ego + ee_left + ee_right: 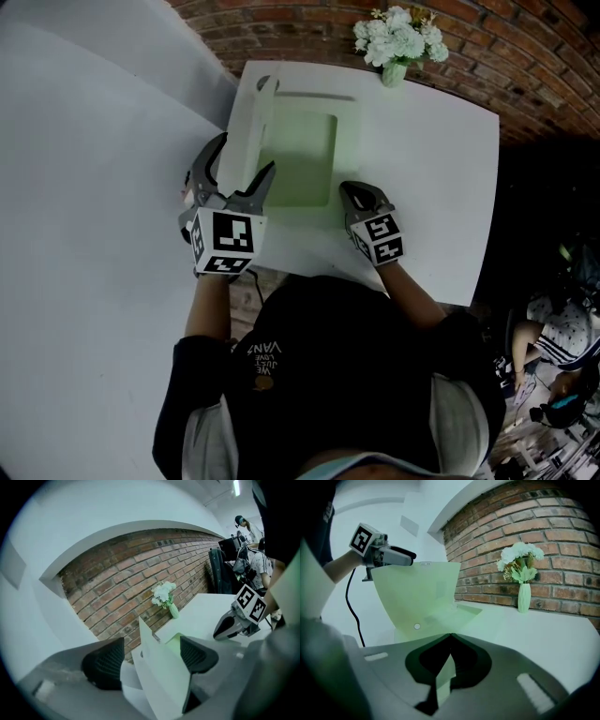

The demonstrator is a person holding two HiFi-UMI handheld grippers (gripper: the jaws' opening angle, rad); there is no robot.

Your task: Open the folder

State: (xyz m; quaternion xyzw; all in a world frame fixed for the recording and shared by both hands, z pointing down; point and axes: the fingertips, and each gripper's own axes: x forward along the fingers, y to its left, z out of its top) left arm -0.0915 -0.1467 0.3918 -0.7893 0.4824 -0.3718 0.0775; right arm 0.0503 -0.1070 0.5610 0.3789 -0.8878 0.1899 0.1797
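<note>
A pale green folder lies on the white table. Its cover stands almost upright along the left side. My left gripper is open, with the cover's near edge between its fingers and leaning on the right pad. My right gripper is at the folder's near right corner, shut, with a strip of the green lower sheet between its jaws. The right gripper view shows the raised cover and the left gripper at its top edge. In the left gripper view the right gripper rests low on the table.
A vase of white flowers stands at the table's far edge before a brick wall. A white wall runs along the left. A black cable hangs from the left gripper. A person sits at the right.
</note>
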